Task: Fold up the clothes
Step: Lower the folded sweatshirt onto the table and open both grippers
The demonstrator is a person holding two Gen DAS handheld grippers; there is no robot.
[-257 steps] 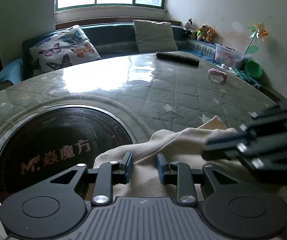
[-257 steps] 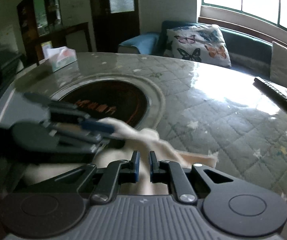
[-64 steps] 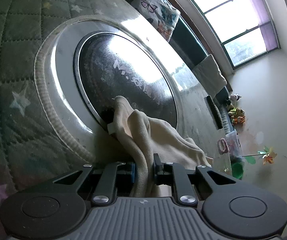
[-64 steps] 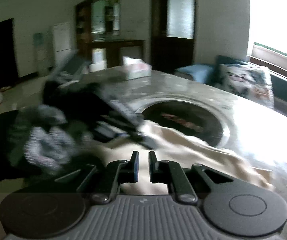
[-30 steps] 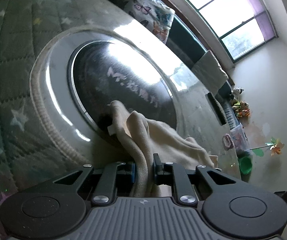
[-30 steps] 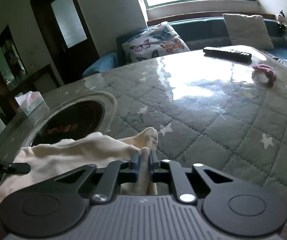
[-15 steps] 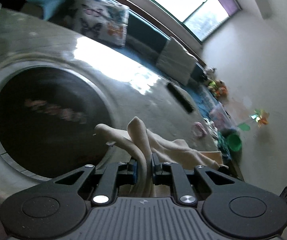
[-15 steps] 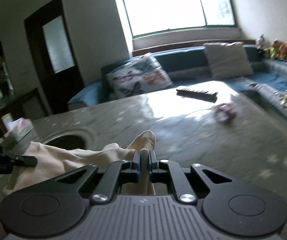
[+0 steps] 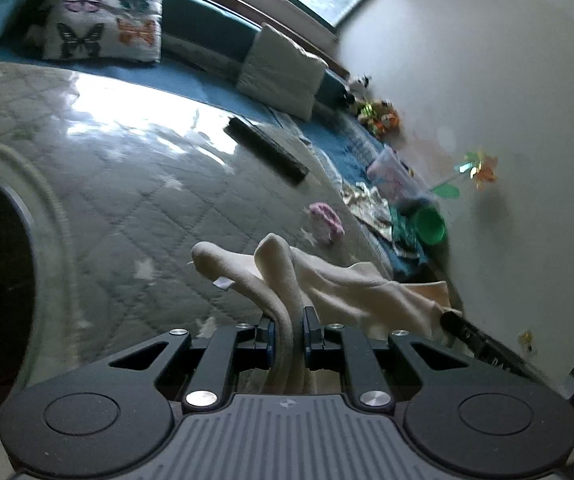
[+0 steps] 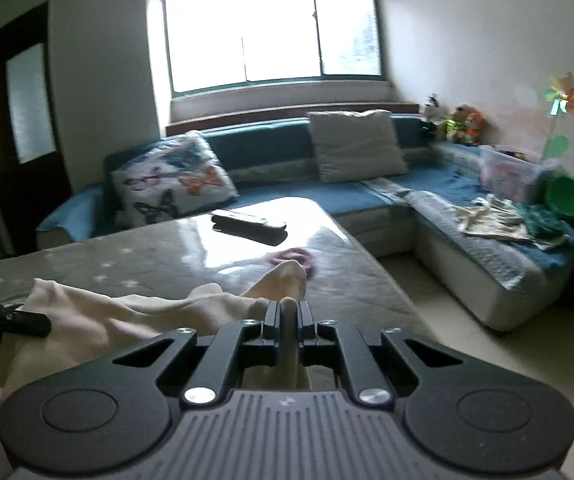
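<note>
Your left gripper (image 9: 288, 322): jaws drawn in tight on a bunched fold of the cream garment (image 9: 339, 284), the cloth rising between the fingers and curling forward over the tips; your right gripper (image 10: 288, 316): jaws nearly closed, pinching a thin upright fold of the same garment (image 10: 127, 316). Position of the garment: lifted above the quilted table (image 9: 135, 184), stretched between your two grippers; in the left wrist view it runs rightward to the dark fingers of your right gripper (image 9: 453, 320); in the right wrist view it runs leftward to the dark fingers of your left gripper (image 10: 27, 322), sagging in soft ridges between. A small white tag (image 9: 223, 283) hangs from the cloth near your left fingers. Surroundings: a dark remote control (image 10: 249, 227) and a pink item (image 10: 293, 258) lie on the table beyond the cloth; a blue sofa (image 10: 367, 196) carries a butterfly cushion (image 10: 171, 180) and a plain cushion (image 10: 355, 144); a green bowl (image 10: 565, 196) sits at the sofa's far right.
</note>
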